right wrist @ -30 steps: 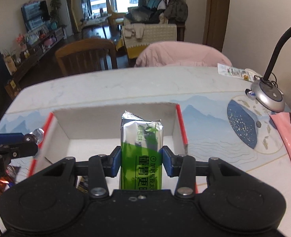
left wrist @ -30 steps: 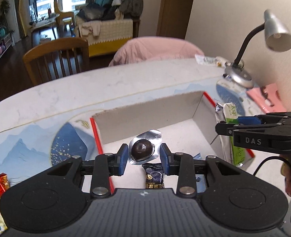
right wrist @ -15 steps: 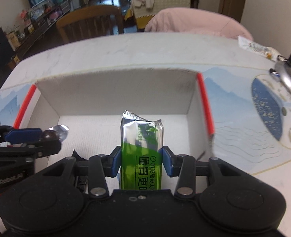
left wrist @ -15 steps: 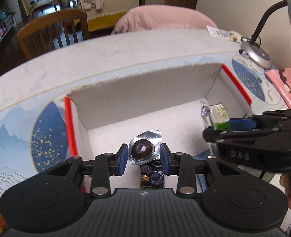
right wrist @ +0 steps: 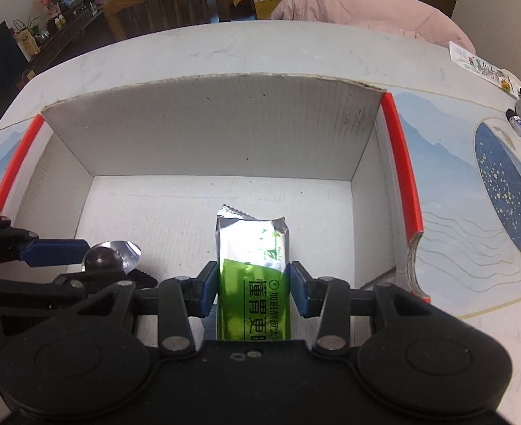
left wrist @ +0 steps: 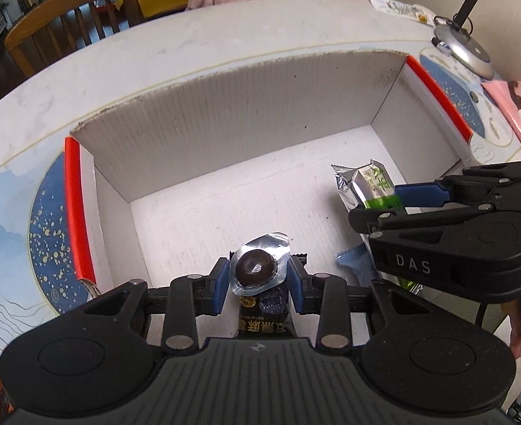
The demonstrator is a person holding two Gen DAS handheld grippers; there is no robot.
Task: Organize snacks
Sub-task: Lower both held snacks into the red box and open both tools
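Risk, early drop: we judge that if we let go while both snacks hang above the floor of the cardboard box (left wrist: 225,117), the round one may roll or flip and the long one may land across other packets.
Risk, crowding: the dark packet (left wrist: 262,315) lies right beneath our left load and a light blue wrapper (left wrist: 356,262) lies near the right one, so either release could pile one snack on another.
Risk, collision: our two tools hang close together inside the box, and a careless sideways move could knock one against the other or against a red-edged wall.
Left gripper (left wrist: 258,279): its jaws are closed to a narrow gap on the foil-cupped chocolate (left wrist: 257,265), blue pads pressing the foil rim on both sides.
Right gripper (right wrist: 253,290): its jaws are clamped on the green snack bar (right wrist: 253,258), gripping it near the middle, silver end pointing to the far wall.
Where the snacks are: both are carried over the box interior, chocolate toward the left wall, bar toward the right; we cannot tell whether either touches the floor.
Surface (right wrist: 225,49): the box sits on it, with a desk lamp (left wrist: 462,46) off to the right.
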